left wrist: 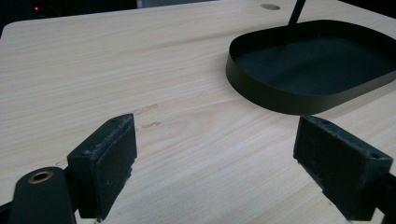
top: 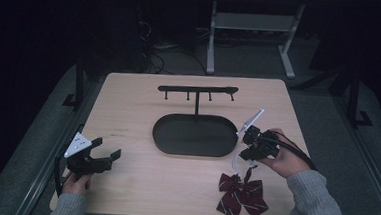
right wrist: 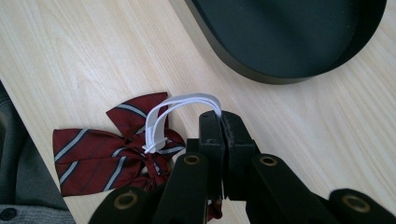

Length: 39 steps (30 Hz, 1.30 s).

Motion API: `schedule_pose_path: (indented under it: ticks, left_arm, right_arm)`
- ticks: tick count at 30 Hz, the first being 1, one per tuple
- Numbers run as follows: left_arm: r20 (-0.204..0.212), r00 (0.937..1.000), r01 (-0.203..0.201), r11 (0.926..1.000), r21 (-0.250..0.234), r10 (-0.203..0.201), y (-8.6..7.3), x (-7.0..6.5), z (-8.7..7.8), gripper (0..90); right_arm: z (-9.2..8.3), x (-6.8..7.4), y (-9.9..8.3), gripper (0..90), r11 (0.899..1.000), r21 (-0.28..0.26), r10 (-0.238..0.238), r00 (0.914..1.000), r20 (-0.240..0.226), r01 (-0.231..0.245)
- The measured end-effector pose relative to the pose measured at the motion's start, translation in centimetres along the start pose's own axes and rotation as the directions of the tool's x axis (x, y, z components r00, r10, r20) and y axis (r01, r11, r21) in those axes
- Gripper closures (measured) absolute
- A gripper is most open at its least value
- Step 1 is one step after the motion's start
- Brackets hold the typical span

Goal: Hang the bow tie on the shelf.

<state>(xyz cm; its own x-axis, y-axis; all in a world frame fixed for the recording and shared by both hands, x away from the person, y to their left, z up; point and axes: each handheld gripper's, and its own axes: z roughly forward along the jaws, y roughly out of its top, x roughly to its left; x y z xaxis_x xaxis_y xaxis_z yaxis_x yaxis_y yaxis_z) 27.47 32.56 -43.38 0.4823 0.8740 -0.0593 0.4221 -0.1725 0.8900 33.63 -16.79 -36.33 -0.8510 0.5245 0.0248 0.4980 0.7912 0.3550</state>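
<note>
On the pale wooden table [top: 128, 108], the right tool [right wrist: 219, 116] pinches the white elastic loop [right wrist: 161, 114] of a striped burgundy bow tie [top: 242, 195] near the black tray [top: 195, 134]; the left tool [top: 107, 148] gapes wide, empty.

Dark lab: lone wooden table [top: 129, 98], floor cables [top: 154, 47].

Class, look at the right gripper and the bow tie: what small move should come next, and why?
Probably lift further: the right gripper is shut on the white elastic loop, while the striped bow tie seems still on the table, below the stand's hooks.
</note>
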Motion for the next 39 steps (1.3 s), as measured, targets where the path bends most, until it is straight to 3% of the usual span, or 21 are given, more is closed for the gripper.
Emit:
schedule_pose_path:
  ticks: [19,39]
  left_arm:
    - [-0.006,1.0000,-0.004,1.0000,-0.004,0.004,0.1,0.2,-0.1,12.9]
    - [-0.010,0.9999,-0.008,0.9999,-0.013,0.008,0.1,0.5,-0.4,12.8]
  right_arm:
    - [-2.0,0.6,1.7,87.5,0.998,-0.045,-0.047,0.9989,-0.006,0.047]
    - [-3.6,1.3,5.4,87.5,0.991,-0.068,-0.116,0.9932,0.002,0.116]
